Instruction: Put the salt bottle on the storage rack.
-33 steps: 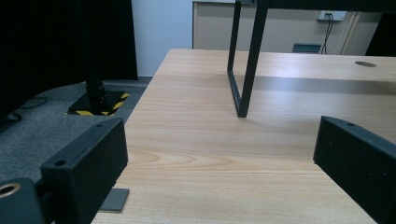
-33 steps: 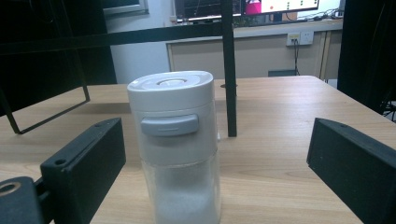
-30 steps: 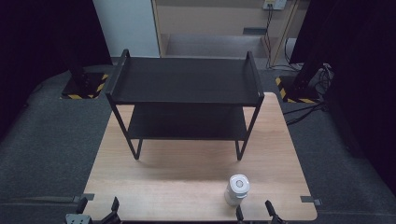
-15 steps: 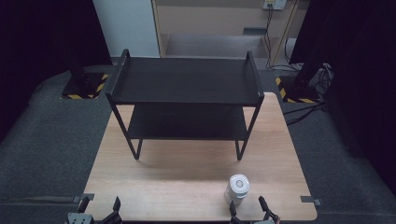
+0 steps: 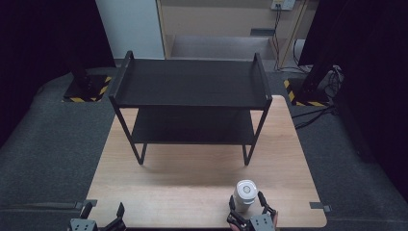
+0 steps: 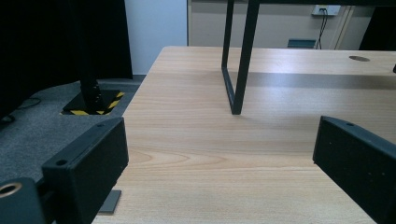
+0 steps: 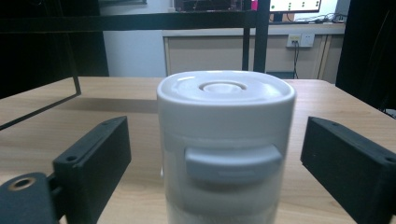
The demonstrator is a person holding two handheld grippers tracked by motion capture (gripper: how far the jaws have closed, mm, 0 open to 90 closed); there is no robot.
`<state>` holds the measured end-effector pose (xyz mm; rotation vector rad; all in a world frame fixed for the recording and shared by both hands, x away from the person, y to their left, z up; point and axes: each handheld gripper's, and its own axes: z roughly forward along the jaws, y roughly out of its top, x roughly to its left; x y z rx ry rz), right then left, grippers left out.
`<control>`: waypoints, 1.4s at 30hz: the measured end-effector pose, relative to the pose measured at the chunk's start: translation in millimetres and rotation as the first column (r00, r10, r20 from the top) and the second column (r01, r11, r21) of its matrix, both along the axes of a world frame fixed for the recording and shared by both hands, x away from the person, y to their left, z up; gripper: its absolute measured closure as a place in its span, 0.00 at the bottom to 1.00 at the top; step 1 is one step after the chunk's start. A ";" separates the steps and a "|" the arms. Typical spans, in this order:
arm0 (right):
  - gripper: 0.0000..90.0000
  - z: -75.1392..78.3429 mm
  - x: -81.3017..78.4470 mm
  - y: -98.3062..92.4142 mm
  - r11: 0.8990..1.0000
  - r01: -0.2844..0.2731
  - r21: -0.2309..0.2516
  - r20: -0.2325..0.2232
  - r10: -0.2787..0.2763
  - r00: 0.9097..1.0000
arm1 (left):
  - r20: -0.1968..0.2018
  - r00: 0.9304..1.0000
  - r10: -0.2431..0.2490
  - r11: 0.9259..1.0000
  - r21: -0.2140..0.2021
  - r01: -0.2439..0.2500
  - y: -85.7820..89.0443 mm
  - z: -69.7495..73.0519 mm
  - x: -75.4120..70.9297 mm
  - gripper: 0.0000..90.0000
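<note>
Wooden table (image 5: 192,187), set on grey carpet in a dark-curtained room, was recorded with a pale cabinet wall behind it.

Change noted: against the picture of a second earlier, the right gripper (image 5: 246,208) was found moved forward from the near table edge, so that its jaws now stood on either side of the white canister (image 5: 244,195). In the right gripper view the canister (image 7: 226,144) was seen upright between the two black jaws, with a gap left on each side; the jaws were spread and no contact was made. The left gripper (image 5: 102,215) was seen unmoved at the near left edge, its jaws likewise spread over bare wood, with nothing between them (image 6: 219,186). The canister itself was not seen to have shifted.

Meaning judged: the approach appeared finished and a closing of the right jaws on the canister was taken to be the step due, probably ahead of a lift toward the black shelf rack (image 5: 192,91).

Count entered:
- Table: one.
- Shelf rack, black, two tiers, both tiers bare: one.
- Canister, white, lidded, standing near the front right of the table, well apart from the rack: one.
- Hand-held grippers: two.
</note>
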<state>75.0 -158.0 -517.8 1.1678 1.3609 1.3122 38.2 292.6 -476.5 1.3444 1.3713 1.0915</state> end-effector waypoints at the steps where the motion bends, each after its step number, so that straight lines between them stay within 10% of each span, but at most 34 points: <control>1: 0.13 0.2 3.1 2.2 1.000 0.002 0.003 0.001 -0.002 1.000 | 0.000 1.000 0.001 1.000 0.000 -0.001 0.5 0.3 -0.1 0.02; 27: 0.35 3.3 3.7 9.9 0.999 0.041 -0.012 0.000 -0.041 0.999 | -0.008 1.000 -0.001 1.000 -0.002 0.001 1.5 0.9 0.9 0.03; 42: 0.36 71.7 14.4 13.3 0.995 -0.100 0.022 0.036 0.099 0.994 | -0.005 1.000 -0.010 1.000 -0.006 0.009 1.3 1.6 -0.2 0.03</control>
